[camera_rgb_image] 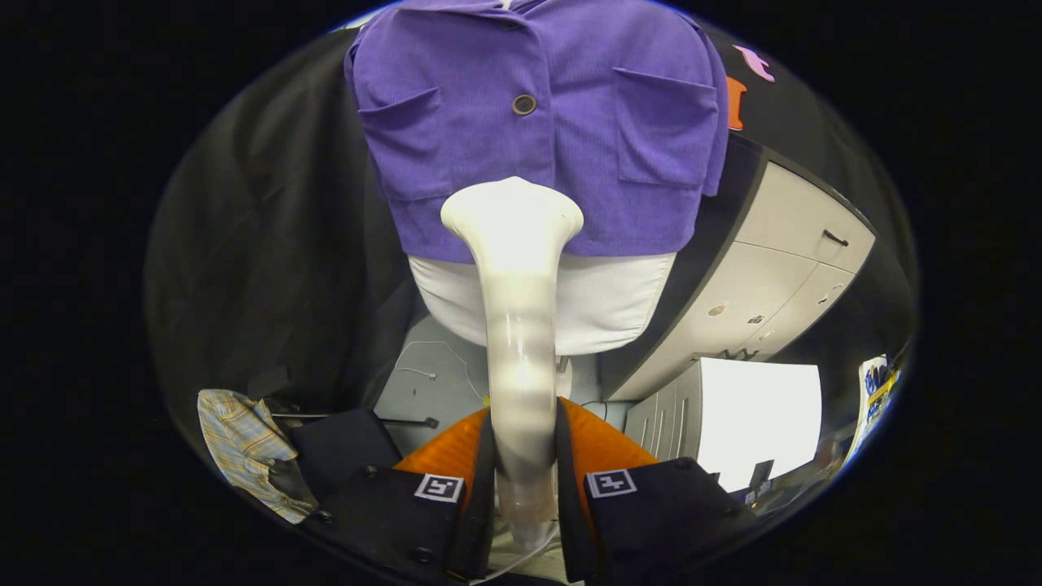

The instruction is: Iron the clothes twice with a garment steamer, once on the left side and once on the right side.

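Clamping both fingers on the handle of the garment steamer [518, 325], the gripper [525, 456] is pointing the head at the purple jacket [537, 122] just beyond, low near the hem, centre; best keeping the head flat and sliding slowly along one side.

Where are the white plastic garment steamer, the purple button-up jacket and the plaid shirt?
white plastic garment steamer [519, 325]: gripper view, mid-handle, between the fingers.
purple button-up jacket [488, 146]: gripper view, front panel beside the button.
plaid shirt [240, 439]: gripper view, middle of the crumpled cloth.
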`<state>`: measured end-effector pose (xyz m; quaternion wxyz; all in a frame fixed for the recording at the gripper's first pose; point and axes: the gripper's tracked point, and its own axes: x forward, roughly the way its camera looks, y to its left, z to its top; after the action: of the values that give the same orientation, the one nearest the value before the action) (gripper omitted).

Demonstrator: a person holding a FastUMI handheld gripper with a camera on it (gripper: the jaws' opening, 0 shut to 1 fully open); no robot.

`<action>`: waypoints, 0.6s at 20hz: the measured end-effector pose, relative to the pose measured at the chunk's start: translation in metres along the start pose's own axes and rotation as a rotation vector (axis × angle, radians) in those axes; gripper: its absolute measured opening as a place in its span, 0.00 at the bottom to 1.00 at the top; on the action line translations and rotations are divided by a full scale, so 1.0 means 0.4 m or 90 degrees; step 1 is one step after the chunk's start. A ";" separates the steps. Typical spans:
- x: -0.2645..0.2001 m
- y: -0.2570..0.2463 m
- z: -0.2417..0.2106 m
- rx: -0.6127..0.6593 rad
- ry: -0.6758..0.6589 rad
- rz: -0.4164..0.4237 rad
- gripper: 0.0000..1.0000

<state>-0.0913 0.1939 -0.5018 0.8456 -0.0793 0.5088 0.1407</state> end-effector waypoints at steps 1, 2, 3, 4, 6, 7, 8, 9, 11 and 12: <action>-0.014 -0.009 0.011 0.012 -0.006 -0.001 0.42; -0.027 -0.022 0.024 0.025 -0.012 -0.002 0.42; -0.046 -0.038 0.038 0.036 -0.020 -0.006 0.42; -0.061 -0.056 0.054 0.045 -0.027 -0.012 0.42; -0.089 -0.096 0.075 0.064 -0.047 -0.022 0.42; -0.107 -0.110 0.087 0.074 -0.056 -0.027 0.42; -0.124 -0.127 0.102 0.084 -0.065 -0.033 0.41; -0.140 -0.148 0.113 0.094 -0.075 -0.040 0.41; -0.176 -0.192 0.140 0.110 -0.095 -0.055 0.41; -0.192 -0.216 0.157 0.118 -0.106 -0.063 0.41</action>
<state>-0.0453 0.1172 -0.4053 0.8945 -0.0138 0.4432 0.0573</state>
